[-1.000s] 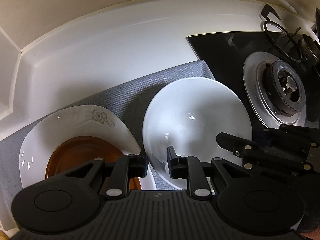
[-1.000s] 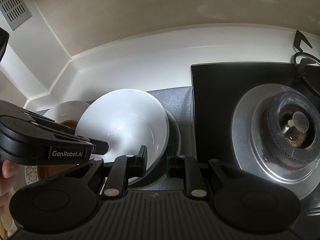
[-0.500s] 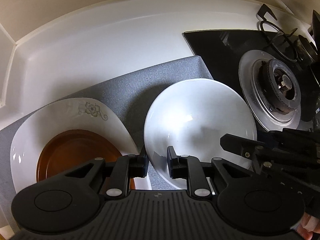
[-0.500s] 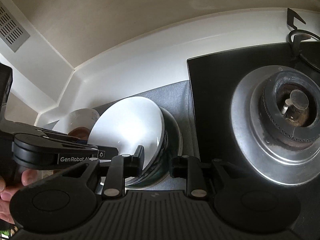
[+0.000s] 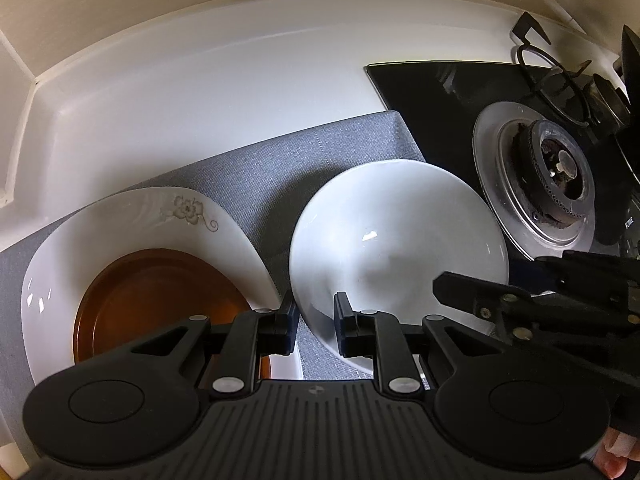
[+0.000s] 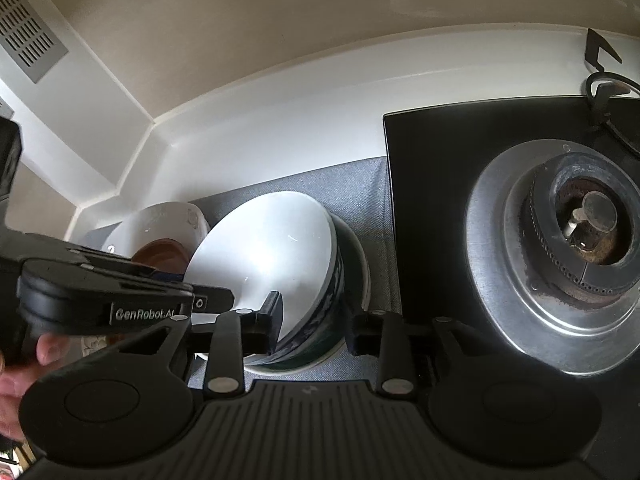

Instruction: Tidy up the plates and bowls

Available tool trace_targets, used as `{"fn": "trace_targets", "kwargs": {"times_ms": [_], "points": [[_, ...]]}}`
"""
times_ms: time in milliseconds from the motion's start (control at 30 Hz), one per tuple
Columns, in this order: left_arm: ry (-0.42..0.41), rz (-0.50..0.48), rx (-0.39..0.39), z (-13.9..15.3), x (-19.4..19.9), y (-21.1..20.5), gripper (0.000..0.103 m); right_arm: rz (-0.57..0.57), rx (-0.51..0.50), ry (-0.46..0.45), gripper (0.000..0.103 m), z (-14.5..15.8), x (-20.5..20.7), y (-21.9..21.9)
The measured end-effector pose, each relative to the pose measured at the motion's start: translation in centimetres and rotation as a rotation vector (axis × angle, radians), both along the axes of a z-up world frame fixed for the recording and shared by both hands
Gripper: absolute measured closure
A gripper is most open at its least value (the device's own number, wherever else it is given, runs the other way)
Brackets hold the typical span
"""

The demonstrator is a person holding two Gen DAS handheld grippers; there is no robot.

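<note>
Home kitchen. Shown by: gas burner (image 6: 592, 232) set in black glass hob (image 6: 440, 184); pan support (image 5: 552, 80) seen at hob's far edge; white countertop (image 5: 200, 100) with raised back edge; grey mat (image 5: 304, 168) laid beside hob; crockery placed on mat: white bowl (image 5: 396, 240), floral plate (image 5: 132, 220); wall vent grille (image 6: 24, 28) mounted upper left.

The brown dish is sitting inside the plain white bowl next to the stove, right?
Not quite. The left wrist view shows the brown dish sitting in the white floral plate, at the far end of the grey mat from the stove. The plain white bowl holds nothing visible.
</note>
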State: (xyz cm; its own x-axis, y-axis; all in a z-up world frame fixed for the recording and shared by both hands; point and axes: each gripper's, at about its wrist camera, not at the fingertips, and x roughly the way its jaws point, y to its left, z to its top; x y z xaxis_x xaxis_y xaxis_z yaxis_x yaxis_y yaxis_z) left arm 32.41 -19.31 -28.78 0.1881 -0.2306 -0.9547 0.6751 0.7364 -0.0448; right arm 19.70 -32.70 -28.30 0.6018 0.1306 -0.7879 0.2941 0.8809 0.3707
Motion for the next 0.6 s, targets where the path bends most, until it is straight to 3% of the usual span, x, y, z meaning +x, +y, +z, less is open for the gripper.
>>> {"fn": "trace_targets", "kwargs": {"times_ms": [133, 267, 400, 500, 600], "points": [[0.008, 0.011, 0.004, 0.2, -0.4, 0.1, 0.083, 0.020, -0.069, 0.051, 0.068, 0.4, 1.3, 1.0], [0.014, 0.014, 0.004, 0.3, -0.7, 0.2, 0.082, 0.054, -0.200, 0.080, 0.080, 0.3, 1.8, 2.5], [0.027, 0.023, -0.006, 0.5, -0.9, 0.5, 0.081, 0.128, -0.312, 0.088, 0.082, 0.3, 2.0, 3.6], [0.034, 0.028, -0.014, 0.7, -0.8, 0.8, 0.081, 0.166, -0.366, 0.104, 0.081, 0.6, 2.1, 4.1], [0.018, 0.021, -0.017, 1.1, -0.9, 1.0, 0.082, 0.219, -0.419, 0.122, 0.069, 0.8, 2.3, 4.9]]}}
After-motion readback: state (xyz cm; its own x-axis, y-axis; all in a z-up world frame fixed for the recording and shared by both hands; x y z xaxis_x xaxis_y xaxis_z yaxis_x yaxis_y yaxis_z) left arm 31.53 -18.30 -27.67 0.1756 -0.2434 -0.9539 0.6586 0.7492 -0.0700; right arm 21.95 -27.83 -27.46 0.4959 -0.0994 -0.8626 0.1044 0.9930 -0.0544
